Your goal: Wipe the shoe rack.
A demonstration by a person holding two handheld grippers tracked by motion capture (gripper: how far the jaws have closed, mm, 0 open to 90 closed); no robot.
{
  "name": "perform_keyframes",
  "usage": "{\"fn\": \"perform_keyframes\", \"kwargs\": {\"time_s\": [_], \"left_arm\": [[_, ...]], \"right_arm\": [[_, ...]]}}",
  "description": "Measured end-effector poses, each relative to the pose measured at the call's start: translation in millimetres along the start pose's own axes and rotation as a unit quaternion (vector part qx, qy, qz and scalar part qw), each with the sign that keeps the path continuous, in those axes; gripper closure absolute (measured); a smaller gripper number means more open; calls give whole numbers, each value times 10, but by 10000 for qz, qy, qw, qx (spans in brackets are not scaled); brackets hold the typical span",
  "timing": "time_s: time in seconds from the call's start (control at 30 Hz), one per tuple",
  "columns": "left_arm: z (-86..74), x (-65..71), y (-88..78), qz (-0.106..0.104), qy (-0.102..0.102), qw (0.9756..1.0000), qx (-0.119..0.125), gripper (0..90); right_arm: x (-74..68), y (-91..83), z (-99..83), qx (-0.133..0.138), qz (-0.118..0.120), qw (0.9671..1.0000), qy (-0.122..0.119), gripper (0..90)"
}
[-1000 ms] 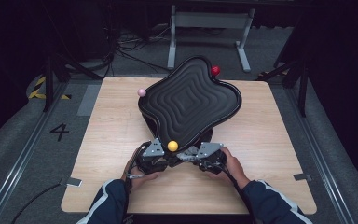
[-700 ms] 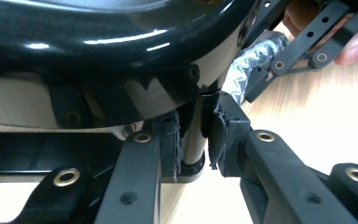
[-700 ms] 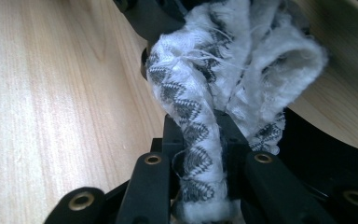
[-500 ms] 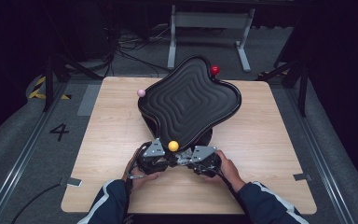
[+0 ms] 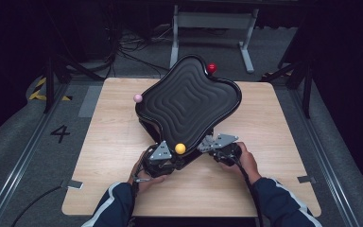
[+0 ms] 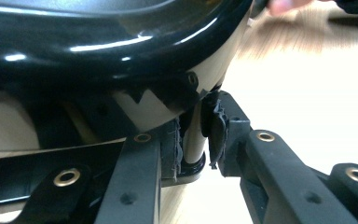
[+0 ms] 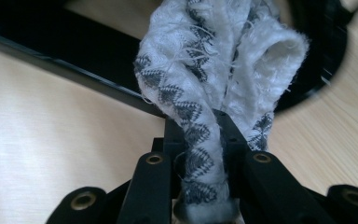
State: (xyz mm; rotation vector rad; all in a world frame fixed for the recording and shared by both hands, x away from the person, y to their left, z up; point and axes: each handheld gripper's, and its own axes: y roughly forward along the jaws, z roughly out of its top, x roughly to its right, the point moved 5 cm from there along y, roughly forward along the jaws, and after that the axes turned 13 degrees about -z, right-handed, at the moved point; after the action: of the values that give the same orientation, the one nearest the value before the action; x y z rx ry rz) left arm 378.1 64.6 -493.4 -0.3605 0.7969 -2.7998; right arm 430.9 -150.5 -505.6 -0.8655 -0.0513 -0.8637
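A glossy black tray (image 5: pixel 189 101) with a wavy rim and ridged, stepped inner surface stands on a dark frame at the middle of the light wooden table (image 5: pixel 104 156), tilted so its far corner rises toward twelve o'clock. Three small balls sit at its edge: a red ball (image 5: pixel 211 68) at about one o'clock, a pink ball (image 5: pixel 138 98) at about nine o'clock, and a yellow ball (image 5: pixel 180 148) at six o'clock, nearest the person.

The left gripper (image 5: pixel 159 158) sits at about seven o'clock of the tray, just beside the yellow ball, held in the left hand (image 5: pixel 144 172). In the left gripper view its fingers (image 6: pixel 223 133) are closed tight on a pale upright post (image 6: pixel 194 137) under the tray's black rim, with frayed padding pressed against the post on both sides.

The right gripper (image 5: pixel 220 144) sits at about five o'clock of the tray, in the right hand (image 5: pixel 243 158). In the right gripper view its fingers (image 7: pixel 230 135) are pinched together on a bunched white cloth (image 7: pixel 219 65) with a dark zigzag weave, which rises in folds above the fingertips. Behind the cloth lie the black bar of the frame and a curve of the tray's rim, over the table.

Both sleeves are dark blue with a white stripe.
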Motion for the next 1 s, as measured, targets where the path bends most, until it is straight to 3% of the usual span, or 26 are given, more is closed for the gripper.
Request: {"fn": "perform_keyframes", "kwargs": {"time_s": [0.1,0.17,0.43,0.57,0.73,0.9,1.0], "left_arm": [[2,3,6,-18,11,10000,-15,743],[3,6,9,-35,17,10000,-25,743],[13,19,31,-55,36,10000,-12,743],[16,24,40,-80,38,10000,-33,742],[13,21,42,-95,34,9999,-11,742],[13,21,43,-108,35,9999,-12,743],[18,27,52,-112,52,9999,-24,743]], "right_arm": [[124,32,-62,0,-47,9997,248,782],[130,31,-64,20,-14,9997,254,779],[-132,-24,61,88,268,9995,-122,778],[-313,-67,136,133,738,9970,-204,772],[-474,-96,207,196,943,9945,-416,782],[-415,-73,213,193,973,9946,-310,791],[-294,-45,195,120,638,9975,-292,792]]}}
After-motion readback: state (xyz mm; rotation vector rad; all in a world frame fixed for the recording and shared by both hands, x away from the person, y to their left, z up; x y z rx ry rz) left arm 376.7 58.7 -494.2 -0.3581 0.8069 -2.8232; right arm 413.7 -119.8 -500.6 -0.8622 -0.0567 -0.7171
